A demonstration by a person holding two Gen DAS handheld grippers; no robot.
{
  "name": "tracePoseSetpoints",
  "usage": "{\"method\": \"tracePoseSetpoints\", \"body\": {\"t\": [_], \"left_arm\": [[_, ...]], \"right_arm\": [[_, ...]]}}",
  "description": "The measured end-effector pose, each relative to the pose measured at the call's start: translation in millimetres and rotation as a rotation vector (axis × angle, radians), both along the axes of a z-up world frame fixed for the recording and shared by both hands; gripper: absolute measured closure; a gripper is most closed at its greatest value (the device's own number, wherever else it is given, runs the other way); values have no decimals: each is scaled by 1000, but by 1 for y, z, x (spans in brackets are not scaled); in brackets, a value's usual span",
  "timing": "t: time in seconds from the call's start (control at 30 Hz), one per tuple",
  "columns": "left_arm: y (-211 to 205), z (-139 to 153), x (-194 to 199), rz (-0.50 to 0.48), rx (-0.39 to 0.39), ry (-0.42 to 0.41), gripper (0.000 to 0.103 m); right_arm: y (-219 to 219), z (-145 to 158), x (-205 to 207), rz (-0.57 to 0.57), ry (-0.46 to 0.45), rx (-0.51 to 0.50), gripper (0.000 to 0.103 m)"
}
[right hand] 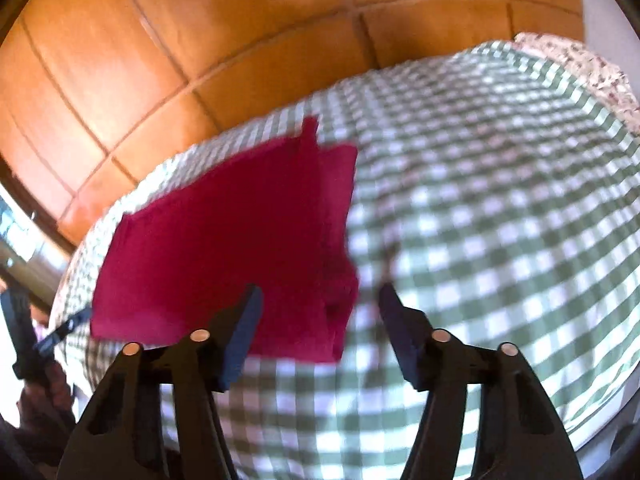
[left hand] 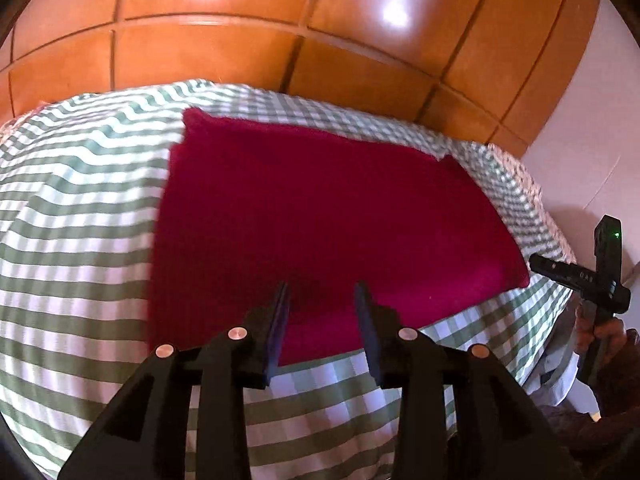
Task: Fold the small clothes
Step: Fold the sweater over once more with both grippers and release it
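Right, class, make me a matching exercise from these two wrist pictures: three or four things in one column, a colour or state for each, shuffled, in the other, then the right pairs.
Things:
1. cloth
2. tablecloth
3. floor
4. left claw

Colour or state:
A. orange tiles
B. open, holding nothing
C. dark red, lying folded
D. green and white checks

Pairs: 1-C, 2-D, 3-A, 4-B
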State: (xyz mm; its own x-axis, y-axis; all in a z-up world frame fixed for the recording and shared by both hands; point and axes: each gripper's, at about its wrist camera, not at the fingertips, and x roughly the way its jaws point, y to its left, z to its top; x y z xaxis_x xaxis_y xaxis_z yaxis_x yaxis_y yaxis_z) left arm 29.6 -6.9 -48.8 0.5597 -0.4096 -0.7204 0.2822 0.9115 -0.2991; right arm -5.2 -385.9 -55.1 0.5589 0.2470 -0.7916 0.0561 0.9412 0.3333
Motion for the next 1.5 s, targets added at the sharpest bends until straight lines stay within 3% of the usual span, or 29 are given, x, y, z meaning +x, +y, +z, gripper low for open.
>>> {"method": "tracePoseSetpoints", "body": {"t": [0.07,0.1,0.13,0.27,0.37,0.4,0.5,0.63,0.67,0.7,0.73,0.77,0.83,0.97,1.03,1.1,1.13,1.17,1.27,1.5], "left_arm": [[-6,-9,3,-1,46,15,69],[-7,-14,3,4,66,25,69],[-8,-16,3,4,73,32,69],[-3,-26,0,12,62,60,69],[-4,-28,-3,22,74,54,69],[-7,-27,-4,24,94,45,69],[-11,-21,-7,36,149,27,63],[-19,-12,-10,59,210,-13,55],[-19,-10,-12,64,221,-25,54],[-20,-7,-14,67,228,-36,52],[-19,-5,-15,68,229,-38,51],[-19,-4,-15,69,230,-39,51],[-18,-4,-16,72,236,-40,51],[-15,-3,-19,85,233,-38,49],[-12,-3,-20,97,234,-38,49],[-9,-3,-22,105,233,-39,48],[-7,-3,-22,111,235,-41,46],[-5,-3,-23,117,236,-40,46],[-4,-6,-23,120,237,-28,45],[-5,-9,-26,119,257,-31,44]], "right_arm": [[12,-13,4,25,60,-63,84],[17,-12,3,37,62,-86,85],[19,-7,2,48,51,-94,93],[15,17,-5,83,1,-155,95],[10,-16,1,61,121,-227,103],[5,-30,-1,49,145,-214,103],[-8,-25,-7,-21,104,-125,103],[-6,-13,-5,-34,81,-142,103],[-6,-9,-4,-42,66,-141,100],[-6,-2,-2,-48,42,-137,88],[-5,5,0,-58,18,-131,48],[-3,12,2,-78,-10,-130,23],[3,23,12,-65,-66,-97,23],[16,25,39,-35,-69,-91,23],[25,12,54,-18,-5,-127,30],[31,-3,61,10,67,-134,46],[32,-5,59,11,64,-143,52],[34,-4,55,13,51,-153,69],[29,-1,46,-5,35,-174,88],[25,-15,36,-23,27,-201,91]]}}
